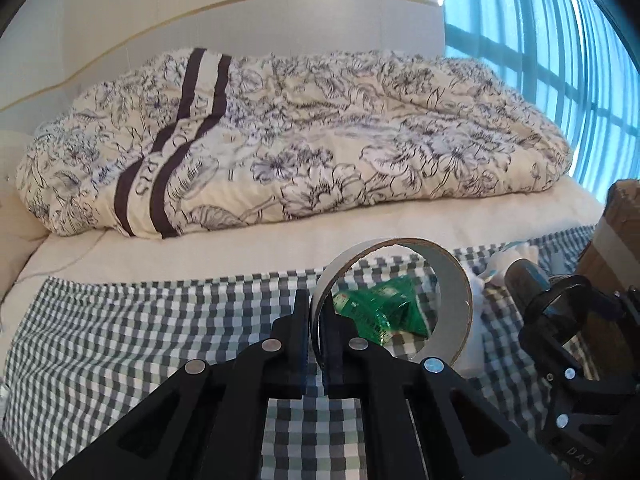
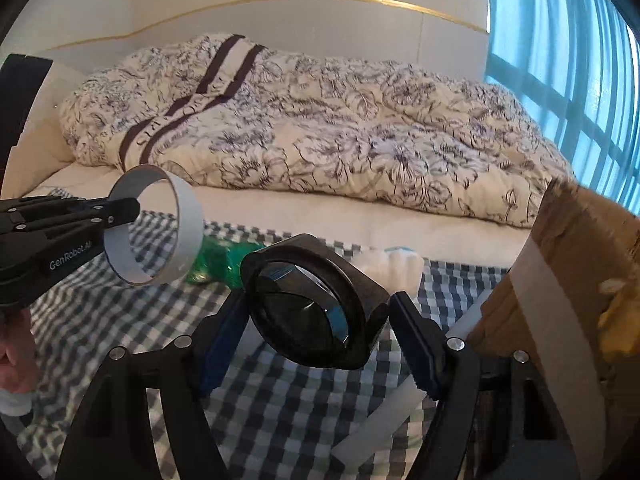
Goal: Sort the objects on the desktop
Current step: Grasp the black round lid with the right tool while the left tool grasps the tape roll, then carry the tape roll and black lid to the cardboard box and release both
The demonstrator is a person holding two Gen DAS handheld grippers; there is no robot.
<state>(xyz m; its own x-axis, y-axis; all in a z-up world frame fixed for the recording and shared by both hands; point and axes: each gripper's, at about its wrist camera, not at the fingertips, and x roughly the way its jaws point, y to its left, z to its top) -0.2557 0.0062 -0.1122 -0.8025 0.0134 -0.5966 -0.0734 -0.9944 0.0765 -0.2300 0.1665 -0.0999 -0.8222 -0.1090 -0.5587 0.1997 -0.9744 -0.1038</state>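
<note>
My left gripper is shut on the wall of a white tape roll, one finger inside the ring and one outside. The roll hangs above the checked cloth. Through the ring shows a green packet lying on the cloth. In the right wrist view my right gripper is shut on a black case with a round dark lens, held off the cloth. The left gripper with the tape roll is to its upper left, and the green packet lies behind. The right gripper stands close on the left gripper's right.
An open cardboard box with a white tape strip rises at the right, close to my right gripper. A white ribbed pack lies beyond the black case. Behind the cloth is a bed with a floral duvet. A hand shows at the left edge.
</note>
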